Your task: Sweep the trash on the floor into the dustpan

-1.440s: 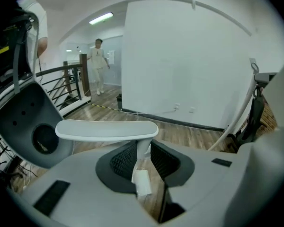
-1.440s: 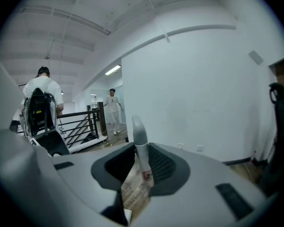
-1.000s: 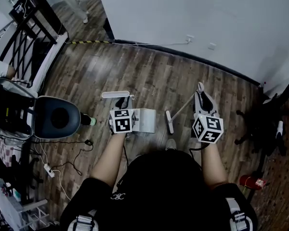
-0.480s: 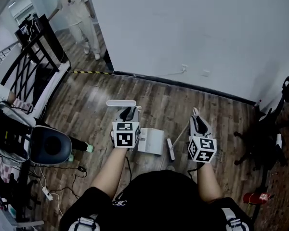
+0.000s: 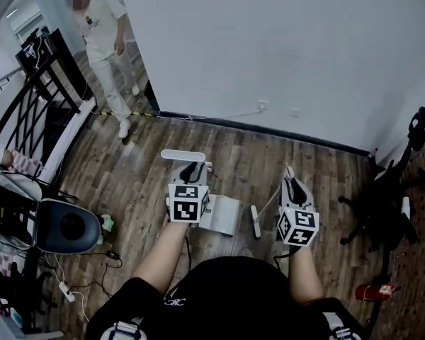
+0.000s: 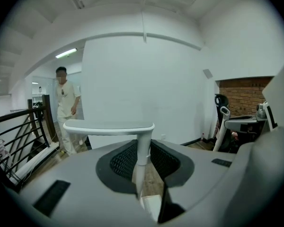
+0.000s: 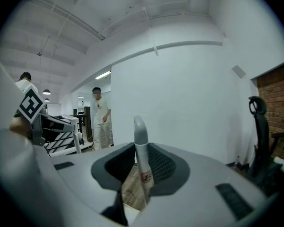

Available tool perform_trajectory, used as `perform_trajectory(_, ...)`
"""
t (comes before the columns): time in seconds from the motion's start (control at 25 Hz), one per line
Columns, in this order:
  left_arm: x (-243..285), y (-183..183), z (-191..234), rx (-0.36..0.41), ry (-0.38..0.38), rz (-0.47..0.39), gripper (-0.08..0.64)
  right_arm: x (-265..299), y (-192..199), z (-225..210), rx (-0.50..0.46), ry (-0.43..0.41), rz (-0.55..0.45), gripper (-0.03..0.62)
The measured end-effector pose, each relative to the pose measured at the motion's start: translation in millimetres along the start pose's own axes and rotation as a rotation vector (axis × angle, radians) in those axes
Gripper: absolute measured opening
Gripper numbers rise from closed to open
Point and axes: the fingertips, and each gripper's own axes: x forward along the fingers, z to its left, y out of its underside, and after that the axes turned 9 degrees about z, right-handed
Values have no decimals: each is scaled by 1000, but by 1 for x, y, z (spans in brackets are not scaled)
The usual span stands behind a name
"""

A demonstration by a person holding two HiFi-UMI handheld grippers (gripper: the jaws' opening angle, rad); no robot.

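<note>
The left gripper [image 5: 190, 171] has its jaws closed narrow on the upright stem of the dustpan [image 5: 222, 214]; in the left gripper view the white stem [image 6: 142, 157] rises between the two dark pads to a flat crossbar [image 6: 109, 126] on top. The pan itself shows near the middle of the wood floor [image 5: 234, 154], just beside the left gripper's marker cube; whether it rests on the boards I cannot tell

The right gripper [image 5: 291, 183] is clamped on the broom handle [image 7: 141, 150], whose rounded grey tip sticks up past the jaws. The handle slants down to the broom head [image 5: 256, 222], which lies just beside the pan's right edge, between the two grippers

A white wall [image 5: 269, 48] runs along the far edge of the floor. At the far left corner a person in white clothes [image 5: 103, 34] stands by a black railing [image 5: 35, 83]. A black chair [image 5: 382, 197] stands at the right edge, and a round dark seat [image 5: 67, 225] at the left edge
</note>
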Motion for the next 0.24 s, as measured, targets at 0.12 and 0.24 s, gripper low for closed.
perform_trajectory(0.12, 1, -2, -2, 2, 6, -5, 86, 0, -2, -5, 2, 5, -6, 97)
perform_trajectory(0.24, 2, -2, -4, -7, 14, -4, 87, 0, -4, -6, 3, 7, -14, 97)
